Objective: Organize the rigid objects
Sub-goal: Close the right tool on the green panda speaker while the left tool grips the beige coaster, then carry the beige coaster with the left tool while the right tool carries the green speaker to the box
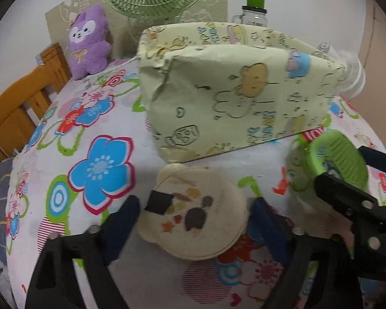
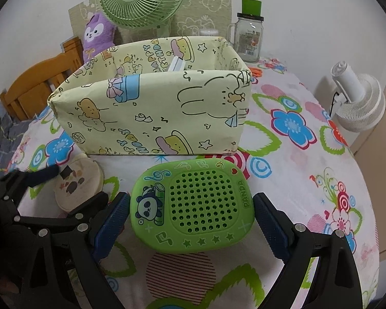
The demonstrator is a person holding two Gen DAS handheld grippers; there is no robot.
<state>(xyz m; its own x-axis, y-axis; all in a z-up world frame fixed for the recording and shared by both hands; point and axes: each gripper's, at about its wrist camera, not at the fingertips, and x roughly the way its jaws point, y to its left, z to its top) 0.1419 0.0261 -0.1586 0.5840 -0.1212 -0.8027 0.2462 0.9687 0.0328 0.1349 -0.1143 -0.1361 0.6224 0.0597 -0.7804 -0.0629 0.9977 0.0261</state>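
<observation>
A round cream bear-eared case lies on the flowered tablecloth between the fingers of my left gripper, which is open around it; it also shows in the right wrist view. A green panda case with a perforated face sits between the fingers of my right gripper, which is open around it; it also shows in the left wrist view. A pale yellow cartoon-print storage box stands just behind both cases, and it also shows in the left wrist view.
A green fan, a purple plush and a glass jar with a green lid stand behind the box. A white fan is at the table's right edge. A wooden chair is at the left.
</observation>
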